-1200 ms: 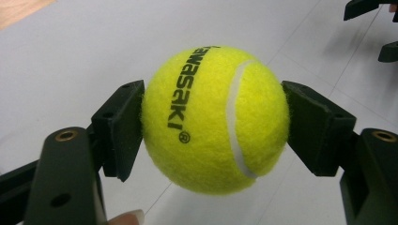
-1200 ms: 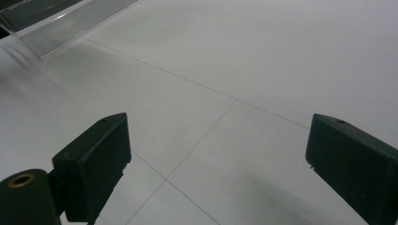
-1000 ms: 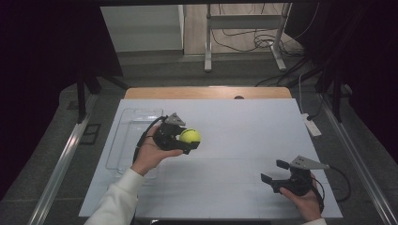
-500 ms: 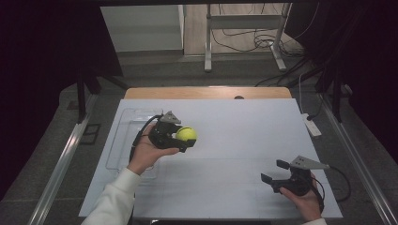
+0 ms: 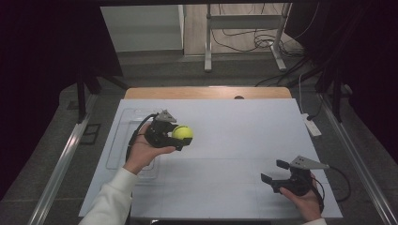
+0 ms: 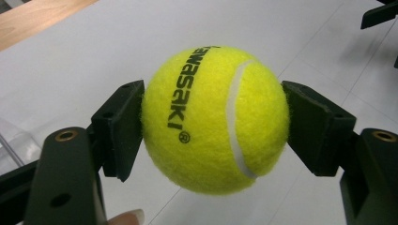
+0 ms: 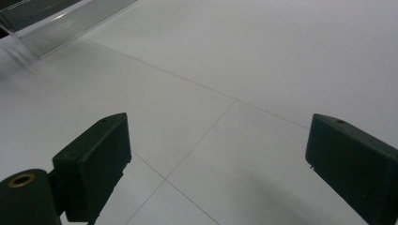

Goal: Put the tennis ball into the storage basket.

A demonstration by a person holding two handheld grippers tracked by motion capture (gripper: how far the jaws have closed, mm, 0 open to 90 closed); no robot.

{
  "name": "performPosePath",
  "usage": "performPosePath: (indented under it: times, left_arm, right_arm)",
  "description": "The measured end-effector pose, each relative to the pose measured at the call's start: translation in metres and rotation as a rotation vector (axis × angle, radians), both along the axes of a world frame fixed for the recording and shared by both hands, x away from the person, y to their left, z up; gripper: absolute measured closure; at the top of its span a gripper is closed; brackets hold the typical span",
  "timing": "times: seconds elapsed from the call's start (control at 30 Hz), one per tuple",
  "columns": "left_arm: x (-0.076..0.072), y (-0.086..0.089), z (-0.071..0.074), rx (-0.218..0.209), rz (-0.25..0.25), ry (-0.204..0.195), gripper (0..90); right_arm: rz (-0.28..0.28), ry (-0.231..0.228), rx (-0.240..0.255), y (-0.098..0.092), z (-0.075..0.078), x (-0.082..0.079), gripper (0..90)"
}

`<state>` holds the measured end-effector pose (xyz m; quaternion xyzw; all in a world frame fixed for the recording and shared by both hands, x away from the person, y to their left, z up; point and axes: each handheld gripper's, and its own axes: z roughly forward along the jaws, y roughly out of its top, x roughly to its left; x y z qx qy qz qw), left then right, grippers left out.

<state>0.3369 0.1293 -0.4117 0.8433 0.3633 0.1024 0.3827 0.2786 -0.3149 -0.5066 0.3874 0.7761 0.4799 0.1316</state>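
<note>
A yellow tennis ball (image 5: 182, 133) with black lettering is clamped between the two black pads of my left gripper (image 5: 176, 137), held above the white table left of centre. In the left gripper view the ball (image 6: 213, 117) bulges between the pads (image 6: 119, 126), one pressing on each side. My right gripper (image 5: 273, 171) rests low near the table's front right corner, jaws wide apart. In the right gripper view its fingers (image 7: 94, 159) frame bare table with nothing between them.
A clear plastic tray (image 5: 117, 145) lies on the white table (image 5: 244, 126) at the left, just behind the left hand, and its edge (image 7: 61, 28) is in the right gripper view. A small white device (image 5: 312, 125) sits at the right edge.
The left gripper with the ball has drifted slightly to the left. The right gripper has stayed where it was.
</note>
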Motion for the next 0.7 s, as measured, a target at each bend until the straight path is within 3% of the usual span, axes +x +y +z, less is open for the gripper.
performPosePath:
  times: [0.7]
  left_arm:
    - [0.003, 0.016, 0.004, -0.012, 0.045, -0.016, 26.9]
  right_arm:
    - [0.000, 0.001, 0.000, 0.000, 0.000, 0.000, 7.1]
